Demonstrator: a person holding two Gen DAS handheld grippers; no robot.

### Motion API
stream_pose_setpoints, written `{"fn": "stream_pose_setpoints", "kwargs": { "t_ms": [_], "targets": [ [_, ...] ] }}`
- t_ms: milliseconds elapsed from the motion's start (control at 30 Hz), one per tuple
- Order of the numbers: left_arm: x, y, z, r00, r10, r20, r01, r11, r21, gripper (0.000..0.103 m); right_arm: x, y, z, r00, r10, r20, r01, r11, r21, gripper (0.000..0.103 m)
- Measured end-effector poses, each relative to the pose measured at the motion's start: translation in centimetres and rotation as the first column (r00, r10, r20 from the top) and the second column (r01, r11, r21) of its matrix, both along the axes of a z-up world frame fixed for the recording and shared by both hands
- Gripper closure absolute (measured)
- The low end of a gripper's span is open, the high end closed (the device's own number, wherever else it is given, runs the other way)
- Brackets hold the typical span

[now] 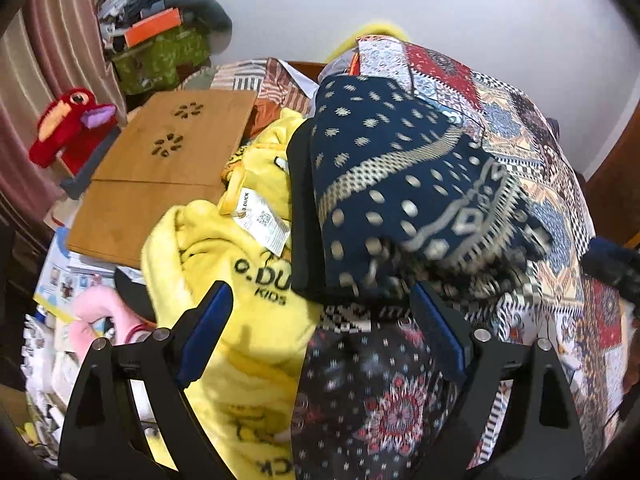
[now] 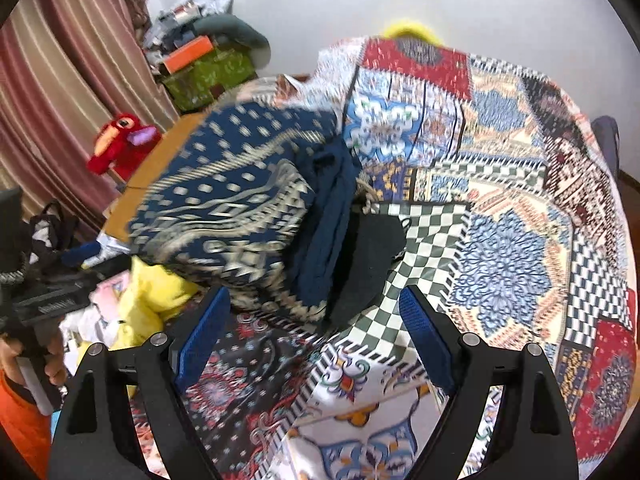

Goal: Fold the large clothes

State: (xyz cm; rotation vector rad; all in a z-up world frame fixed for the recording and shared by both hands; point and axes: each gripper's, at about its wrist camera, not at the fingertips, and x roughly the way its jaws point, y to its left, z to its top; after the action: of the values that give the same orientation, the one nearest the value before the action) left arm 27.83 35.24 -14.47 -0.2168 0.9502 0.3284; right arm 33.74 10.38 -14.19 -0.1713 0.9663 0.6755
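- Nearest the lens, the left gripper [image 1: 322, 320] and right gripper [image 2: 314, 320] both hang with fingers spread apart, holding nothing.
- A patchwork bedspread [image 2: 508, 216] covers the bed; the right view shows far more of it.
- The folded navy patterned garment [image 1: 400, 184] sits in a bundle on that bedspread, just ahead of both grippers.
- Only the left view shows the yellow fleece [image 1: 240, 280], its lettering and its tag [image 1: 262, 220].
- Both views show the wooden board [image 1: 160, 168] and red plush toy [image 2: 120, 140].
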Motion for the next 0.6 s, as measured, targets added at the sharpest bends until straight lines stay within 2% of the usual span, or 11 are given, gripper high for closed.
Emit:
{"fn": "stream_pose_setpoints", "kwargs": {
  "t_ms": [133,267,333,433,500,533,600],
  "targets": [
    [-2.6,-2.3,2.8,0.998,-0.022,0.052,0.02,0.999,0.037,0.012,-2.9,-1.5,4.1,0.995,-0.006,0.099,0.001,0.999,0.049,0.019],
    [-5.9,-4.8,7.3,0.986,-0.051,0.16,0.043,0.998,0.053,0.012,-6.4,-3.0,8.6,0.981,0.013,0.191,-0.037,0.992,0.121,0.019],
    [-7.7,-6.0,9.9,0.971,-0.066,0.229,0.053,0.997,0.062,0.012,-8.0,-4.0,10.5,0.971,0.006,0.239,-0.047,0.985,0.166,0.019],
    [-10.6,-8.0,14.0,0.935,-0.082,0.345,0.056,0.995,0.085,0.012,-11.1,-5.6,13.6,0.946,-0.022,0.323,-0.06,0.968,0.243,0.019],
    [-13.2,-9.9,16.9,0.894,-0.101,0.437,0.054,0.992,0.118,0.012,-12.9,-6.5,15.0,0.928,-0.036,0.37,-0.074,0.957,0.28,0.019],
    [-13.9,-10.5,17.6,0.881,-0.107,0.461,0.052,0.99,0.131,0.012,-13.9,-6.9,15.7,0.918,-0.043,0.395,-0.084,0.951,0.299,0.019],
    [-16.4,-12.5,19.7,0.836,-0.128,0.533,0.037,0.983,0.179,0.012,-15.9,-7.7,16.7,0.894,-0.058,0.444,-0.102,0.939,0.327,0.019]
  ]
}}
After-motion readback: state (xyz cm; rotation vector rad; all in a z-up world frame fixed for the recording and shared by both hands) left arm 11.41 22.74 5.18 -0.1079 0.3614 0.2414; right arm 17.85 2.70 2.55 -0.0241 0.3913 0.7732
